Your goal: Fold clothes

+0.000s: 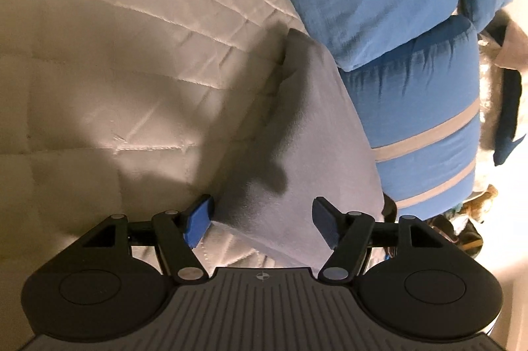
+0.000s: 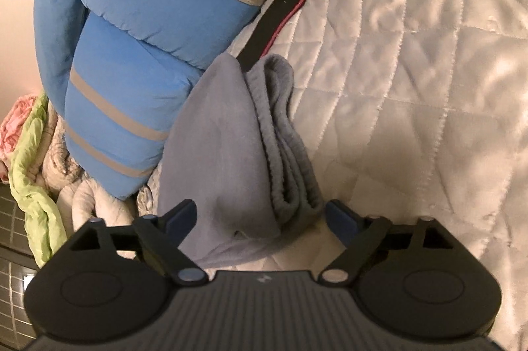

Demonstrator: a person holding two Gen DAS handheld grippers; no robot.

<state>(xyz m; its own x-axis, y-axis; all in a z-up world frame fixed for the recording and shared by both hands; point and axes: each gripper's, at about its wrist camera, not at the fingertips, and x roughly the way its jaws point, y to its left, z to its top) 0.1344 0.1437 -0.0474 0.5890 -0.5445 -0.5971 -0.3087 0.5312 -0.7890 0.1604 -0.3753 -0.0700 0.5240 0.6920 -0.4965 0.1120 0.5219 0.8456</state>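
Quilted bed point(image 1: 99, 60) bears grey garment point(image 2: 227, 159), blue duvet point(image 2: 138, 30)

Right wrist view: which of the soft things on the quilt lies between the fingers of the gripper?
The folded grey garment. Its near end sits between the open right gripper; the blue padded bedding with beige stripes lies further left, beside it.
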